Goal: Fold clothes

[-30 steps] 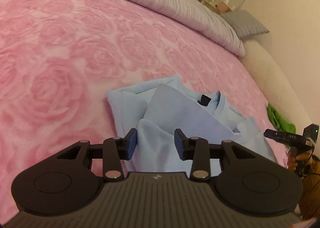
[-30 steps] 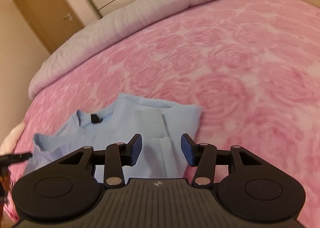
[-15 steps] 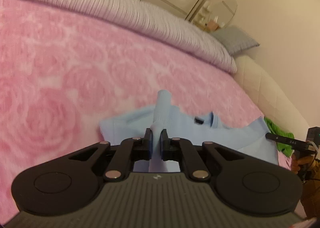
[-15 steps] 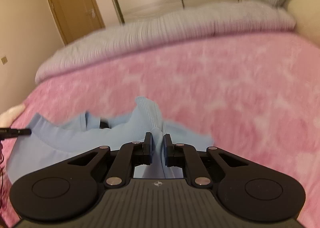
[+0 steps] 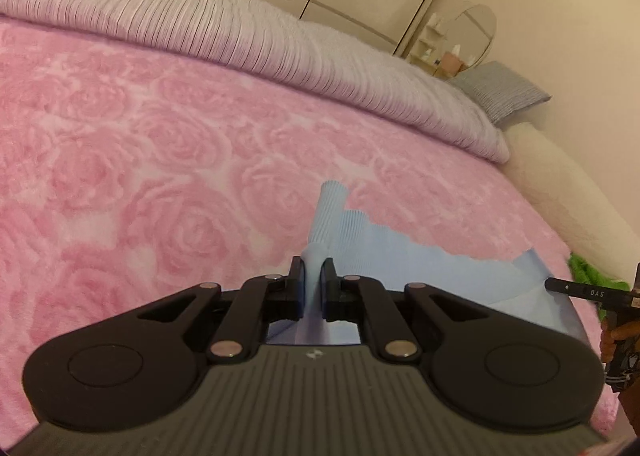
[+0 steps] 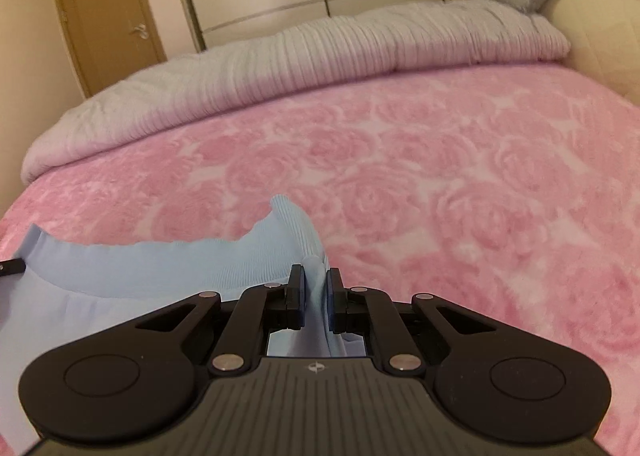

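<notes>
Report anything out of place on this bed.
A green item lies crumpled at the edge of the pink blanket, beside the headboard, away from the blue sweater both claws grip. Nothing looks damaged.

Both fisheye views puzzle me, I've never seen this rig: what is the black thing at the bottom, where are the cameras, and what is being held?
No robot here: a person carries a two-finger tool in each hand, with a camera on each looking along its fingers. The left hand-held gripper and the right hand-held gripper are each shut on the ribbed edge of one light blue sweater, which spans between them above a pink rose-patterned blanket. A folded grey duvet lies along the bed's far side.
</notes>
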{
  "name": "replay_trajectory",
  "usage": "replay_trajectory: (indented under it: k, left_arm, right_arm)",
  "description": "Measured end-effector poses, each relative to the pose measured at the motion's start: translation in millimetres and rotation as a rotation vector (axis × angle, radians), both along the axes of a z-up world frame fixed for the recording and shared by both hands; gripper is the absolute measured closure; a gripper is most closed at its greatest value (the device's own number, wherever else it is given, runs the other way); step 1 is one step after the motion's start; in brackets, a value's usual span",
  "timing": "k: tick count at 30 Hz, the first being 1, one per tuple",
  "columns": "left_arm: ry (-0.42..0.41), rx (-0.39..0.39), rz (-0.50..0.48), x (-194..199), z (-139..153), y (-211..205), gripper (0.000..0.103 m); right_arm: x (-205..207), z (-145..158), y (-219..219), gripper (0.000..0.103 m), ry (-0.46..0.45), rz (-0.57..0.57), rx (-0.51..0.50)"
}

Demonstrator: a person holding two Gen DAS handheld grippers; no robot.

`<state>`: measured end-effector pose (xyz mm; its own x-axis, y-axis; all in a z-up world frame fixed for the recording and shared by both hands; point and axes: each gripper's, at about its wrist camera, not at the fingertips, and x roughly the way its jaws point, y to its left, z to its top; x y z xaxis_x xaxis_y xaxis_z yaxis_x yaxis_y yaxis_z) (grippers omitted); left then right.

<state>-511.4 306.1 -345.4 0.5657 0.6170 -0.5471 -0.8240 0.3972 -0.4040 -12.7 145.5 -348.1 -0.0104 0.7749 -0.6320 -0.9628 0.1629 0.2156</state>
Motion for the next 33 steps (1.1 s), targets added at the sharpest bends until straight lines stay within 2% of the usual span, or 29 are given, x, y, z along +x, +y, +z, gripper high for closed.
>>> replay_trajectory:
  k: [5, 7, 8, 9, 11, 14, 15, 18, 20, 22, 24, 26, 28, 29, 30, 32, 33]
  left_arm:
    - [0.077, -0.095, 0.018, 10.2, -33.0, 17.8, 0.096]
    - [0.087, -0.098, 0.021, 10.3, -36.1, 18.3, 0.092]
    - [0.09, -0.097, 0.029, 8.8, -34.4, 17.5, 0.09]
    - [0.1, -0.093, 0.048, 5.7, -30.3, 15.5, 0.085]
    - [0.131, -0.081, 0.092, -3.8, -19.1, 9.3, 0.082]
    - [0.152, -0.052, 0.163, -26.4, 4.9, -10.5, 0.085]
    - [0.147, -0.042, 0.158, -32.4, 13.4, -22.5, 0.085]
    - [0.146, -0.003, 0.089, -35.8, 36.3, -65.4, 0.085]
    - [0.156, 0.013, 0.012, -25.1, 39.1, -101.1, 0.085]
    - [0.17, 0.017, -0.053, -10.6, 34.9, -127.5, 0.085]
    - [0.2, 0.018, -0.089, 3.7, 24.8, -144.6, 0.085]
    - [0.244, -0.021, -0.054, 11.2, 10.1, -148.5, 0.085]
    - [0.256, -0.062, -0.001, 8.9, 2.0, -149.4, 0.086]
    - [0.256, -0.079, 0.024, 7.0, -1.0, -149.9, 0.087]
    - [0.257, -0.096, 0.049, 5.1, -4.0, -150.5, 0.089]
    - [0.26, -0.111, 0.074, 2.0, -0.5, -154.2, 0.09]
    - [0.259, -0.105, 0.083, 1.2, 5.1, -158.3, 0.09]
  right_arm:
    - [-2.8, -27.9, 17.9, 0.094, -0.015, -0.027, -0.093]
    - [-6.8, -35.3, 21.4, 0.093, -0.044, -0.033, -0.114]
    - [-9.1, -33.1, 21.4, 0.085, -0.069, -0.031, -0.121]
    - [-10.1, -28.7, 20.2, 0.064, -0.088, -0.044, -0.127]
    - [-7.9, -15.4, 9.4, 0.048, -0.114, -0.116, -0.099]
    - [-5.3, 11.4, -23.8, 0.05, -0.085, -0.202, -0.028]
    - [-7.8, 20.5, -39.4, 0.05, -0.064, -0.203, 0.008]
    - [-28.4, 39.2, -86.5, 0.05, -0.03, -0.172, 0.085]
    - [-54.3, 40.6, -115.1, 0.05, -0.044, -0.113, 0.093]
    - [-79.5, 32.0, -135.8, 0.052, -0.067, -0.056, 0.082]
    - [-95.7, 15.8, -138.8, 0.059, -0.11, -0.03, 0.031]
    - [-109.8, -0.4, -141.3, 0.061, -0.153, -0.013, -0.02]
    - [-105.0, -15.3, -141.2, 0.061, -0.207, -0.07, -0.064]
    - [-98.1, -20.5, -143.6, 0.057, -0.209, -0.097, -0.073]
    - [-87.2, -23.8, -146.5, 0.051, -0.162, -0.112, -0.073]
    - [-66.3, -25.3, -150.0, 0.052, -0.028, -0.152, -0.072]
    - [-62.9, -21.5, -151.3, 0.053, -0.025, -0.175, -0.08]
